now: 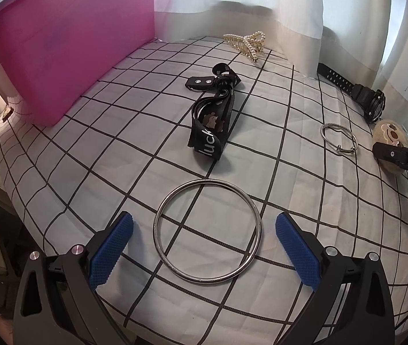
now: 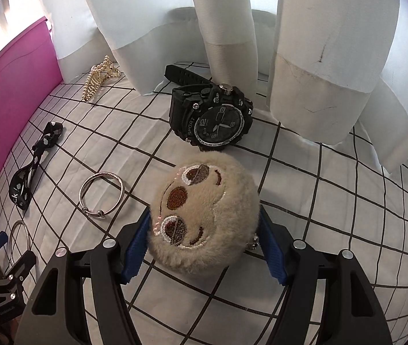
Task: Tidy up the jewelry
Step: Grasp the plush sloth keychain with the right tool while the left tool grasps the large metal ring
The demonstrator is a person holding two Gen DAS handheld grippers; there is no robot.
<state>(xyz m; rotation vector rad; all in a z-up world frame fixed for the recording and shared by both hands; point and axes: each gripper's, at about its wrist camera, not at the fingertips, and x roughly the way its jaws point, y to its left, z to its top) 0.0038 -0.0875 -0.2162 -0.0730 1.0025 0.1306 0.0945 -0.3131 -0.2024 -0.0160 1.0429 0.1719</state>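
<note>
The right gripper [image 2: 204, 230] is clamped on a fluffy beige plush charm [image 2: 204, 215], its blue pads pressed into the fur. The left gripper [image 1: 204, 247] stands apart around a large steel bangle [image 1: 206, 231] lying flat on the checked cloth [image 1: 88, 143]. Farther off lie a black watch [image 2: 212, 118], smaller bangle [image 2: 101, 194], black strap [image 1: 212, 118], pearl hair claw [image 1: 247, 43] and, far left, a pink box [image 1: 60, 51].

The cloth [image 1: 117, 155] is white with a thin black grid. The bin [image 1: 60, 46] at about 10 o'clock is hot pink. The strap [image 1: 212, 120] is black with white lettering and little beige critters, the hair claw [image 1: 247, 43] at 12 is gold with pearls, and both bangles [image 1: 206, 233] are silver. The watch [image 2: 212, 118] is black, the plush [image 2: 204, 215] beige with brown eyes. Gripper pads [image 1: 111, 250] are blue.
</note>
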